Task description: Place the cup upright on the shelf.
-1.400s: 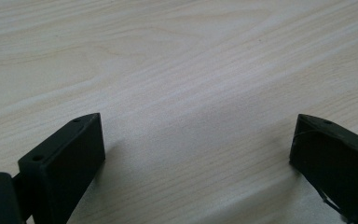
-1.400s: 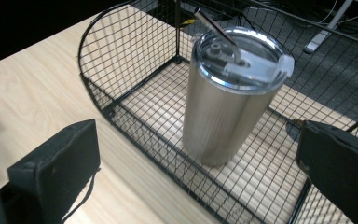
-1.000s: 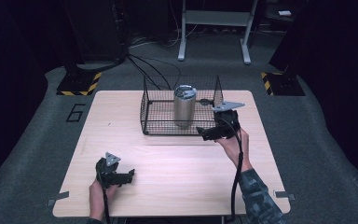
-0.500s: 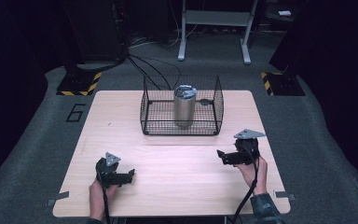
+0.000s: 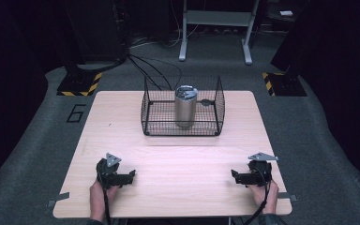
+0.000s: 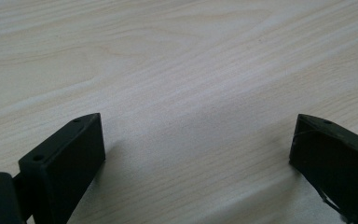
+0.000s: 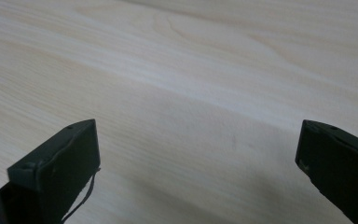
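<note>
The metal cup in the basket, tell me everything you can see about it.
The cup is a tall, plain cylinder that looks like brushed steel, with a lid or top that catches the light. It stands upright near the middle of the black wire basket, on the basket's mesh floor, apart from the walls. Neither gripper touches it; both rest far off at the table's near edge. What is inside it cannot be seen.

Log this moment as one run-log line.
left gripper: open, empty | right gripper: open, empty | metal tumbler: upright in wire basket
</note>
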